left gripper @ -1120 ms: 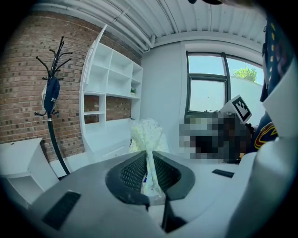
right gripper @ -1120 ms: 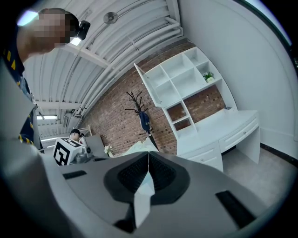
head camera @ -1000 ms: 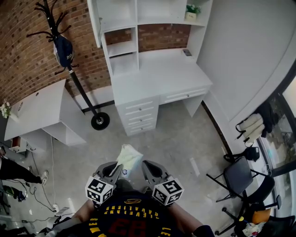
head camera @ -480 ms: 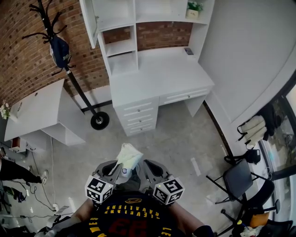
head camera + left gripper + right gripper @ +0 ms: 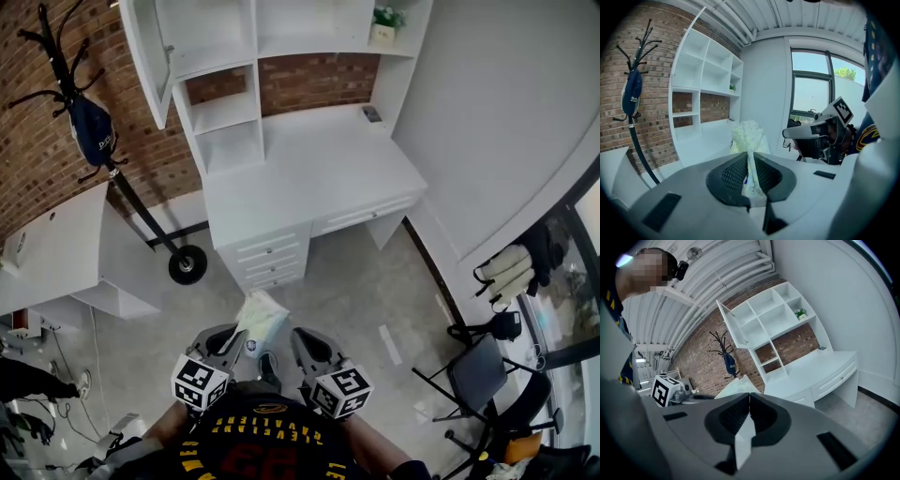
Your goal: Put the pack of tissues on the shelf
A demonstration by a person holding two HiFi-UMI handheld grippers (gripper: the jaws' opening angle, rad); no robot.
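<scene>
Pack of tissues (image 5: 260,321): pinched by its crimped edge in left gripper (image 5: 247,344), upright over bare floor (image 5: 352,286). Just right of it, right gripper (image 5: 298,337), pressed together on nothing. Far ahead, white desk (image 5: 309,173) with drawer fronts facing near, open shelf (image 5: 225,112) at its far-left. Coat rack (image 5: 117,178) left, folding chair (image 5: 483,366) right, both well apart.
</scene>
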